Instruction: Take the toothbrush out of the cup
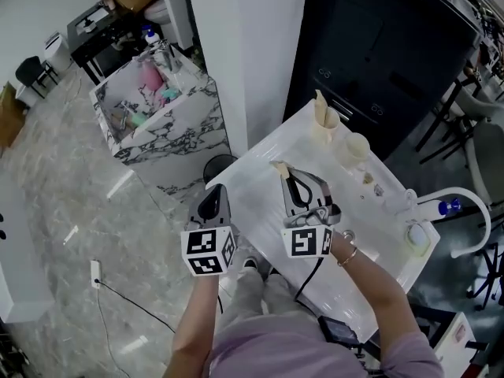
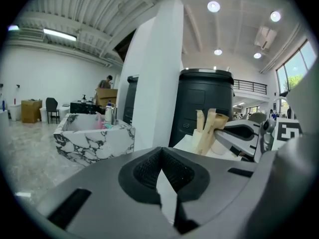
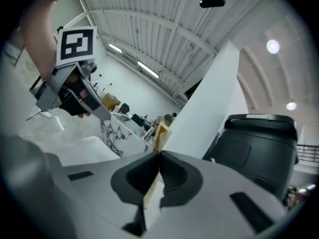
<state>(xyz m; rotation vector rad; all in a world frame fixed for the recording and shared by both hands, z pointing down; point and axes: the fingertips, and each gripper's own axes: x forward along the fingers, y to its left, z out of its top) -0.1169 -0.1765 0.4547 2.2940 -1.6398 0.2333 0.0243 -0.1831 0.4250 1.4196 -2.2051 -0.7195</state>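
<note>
A pale wooden toothbrush (image 3: 162,131) was clamped lengthwise in the right hand-held gripper (image 1: 287,178); the cream cup (image 1: 324,126) was seen ahead, apart.

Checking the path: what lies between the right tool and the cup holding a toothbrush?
Only bare table, in the head view, between right tool and cup.
</note>
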